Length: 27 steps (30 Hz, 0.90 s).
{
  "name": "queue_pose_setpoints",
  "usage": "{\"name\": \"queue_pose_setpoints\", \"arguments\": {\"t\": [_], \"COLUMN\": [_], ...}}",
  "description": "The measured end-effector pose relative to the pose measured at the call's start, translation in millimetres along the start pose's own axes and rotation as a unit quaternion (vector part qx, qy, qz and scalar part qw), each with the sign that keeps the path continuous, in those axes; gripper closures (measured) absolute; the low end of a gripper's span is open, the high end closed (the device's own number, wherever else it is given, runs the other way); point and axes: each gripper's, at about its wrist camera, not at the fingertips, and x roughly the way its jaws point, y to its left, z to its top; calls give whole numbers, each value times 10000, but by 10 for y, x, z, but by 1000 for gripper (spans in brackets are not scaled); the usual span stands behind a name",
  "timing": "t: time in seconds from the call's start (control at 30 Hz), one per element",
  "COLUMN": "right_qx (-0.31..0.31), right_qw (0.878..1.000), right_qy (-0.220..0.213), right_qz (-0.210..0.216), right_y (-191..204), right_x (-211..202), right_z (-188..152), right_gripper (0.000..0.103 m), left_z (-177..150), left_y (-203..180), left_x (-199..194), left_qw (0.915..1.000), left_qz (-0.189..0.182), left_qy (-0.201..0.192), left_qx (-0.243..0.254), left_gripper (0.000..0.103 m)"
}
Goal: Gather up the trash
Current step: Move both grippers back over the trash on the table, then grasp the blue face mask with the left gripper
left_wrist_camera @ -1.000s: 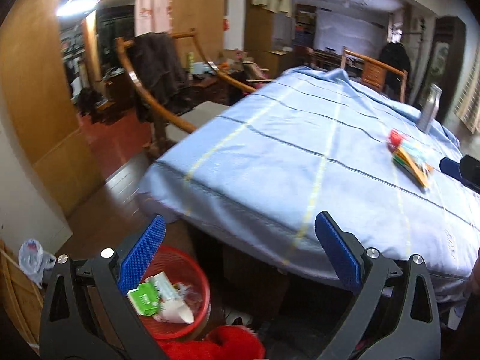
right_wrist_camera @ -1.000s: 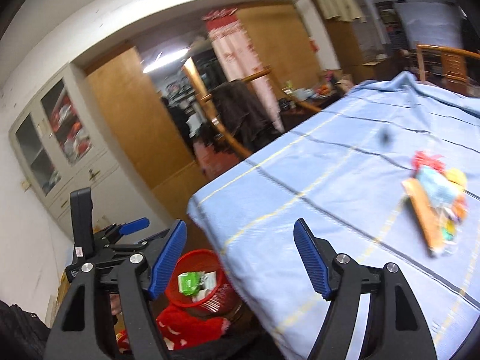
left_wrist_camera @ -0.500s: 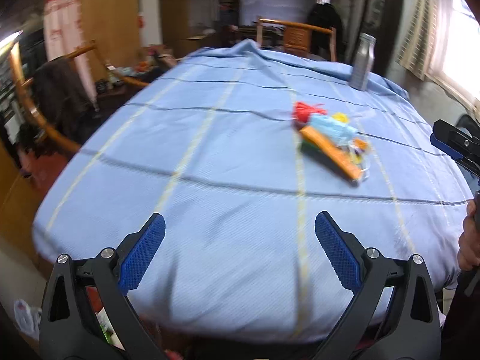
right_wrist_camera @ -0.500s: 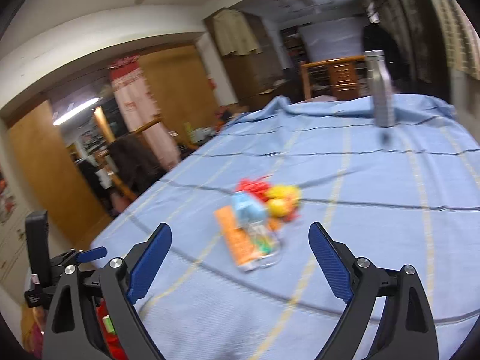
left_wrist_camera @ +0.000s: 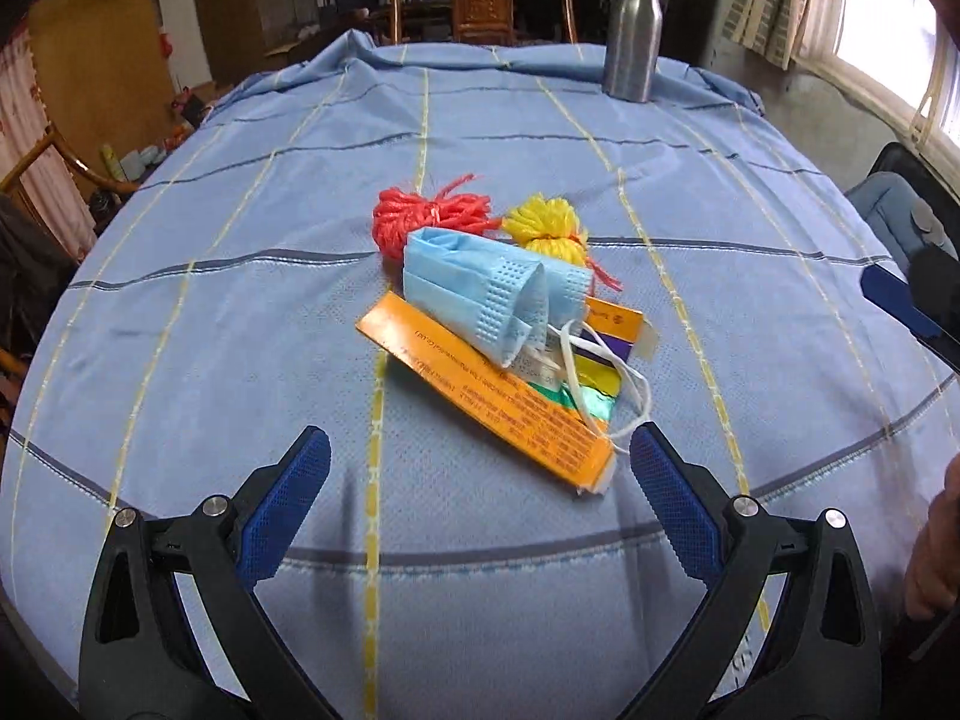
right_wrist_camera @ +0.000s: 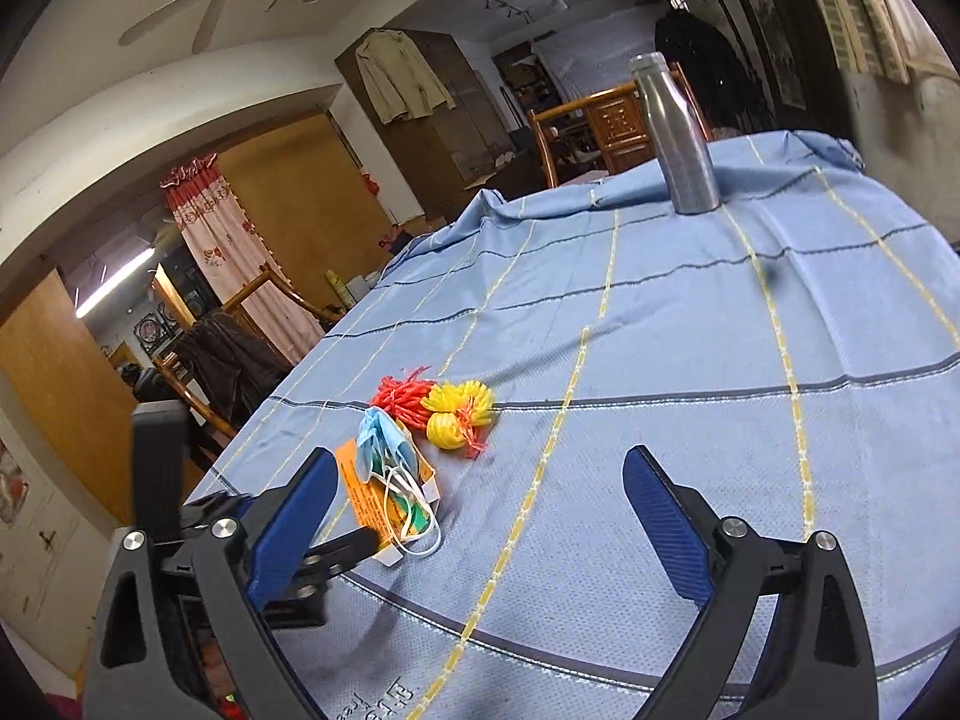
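Observation:
A small pile of trash lies on the blue tablecloth: a crumpled blue face mask on an orange flat box, with a red string bundle and a yellow string bundle behind. My left gripper is open and empty, just short of the box. My right gripper is open and empty over the cloth, right of the mask and box. The red bundle and yellow bundle lie beyond it.
A steel bottle stands at the far side of the table; it also shows in the right wrist view. Wooden chairs stand around the table. A padded seat is at the right.
Both grippers have swung from the red bin on the floor beside the table round to the trash pile and moved closer to it. Both stayed open.

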Motion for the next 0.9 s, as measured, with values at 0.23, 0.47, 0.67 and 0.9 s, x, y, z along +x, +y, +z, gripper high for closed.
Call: {"name": "queue_pose_setpoints", "arguments": {"t": [0.23, 0.47, 0.67, 0.9], "right_qx": [141, -155, -46, -9], "right_qw": [9998, 9996, 9999, 9999], "right_qy": [84, 176, 149, 97], "right_qz": [124, 129, 21, 25], "right_y": [-2, 110, 55, 26], "right_x": [-14, 17, 13, 1], "right_z": [-47, -82, -70, -57], "right_gripper": [8, 8, 8, 8], "left_z": [-52, 43, 379, 480], "left_y": [735, 928, 228, 175], "left_x": [-9, -330, -44, 234], "left_qw": [9928, 9942, 9994, 9990], "left_qz": [1038, 551, -108, -280], "left_qy": [81, -211, -139, -92], "left_qx": [-587, -902, -309, -348], "left_gripper": [7, 7, 7, 42]}}
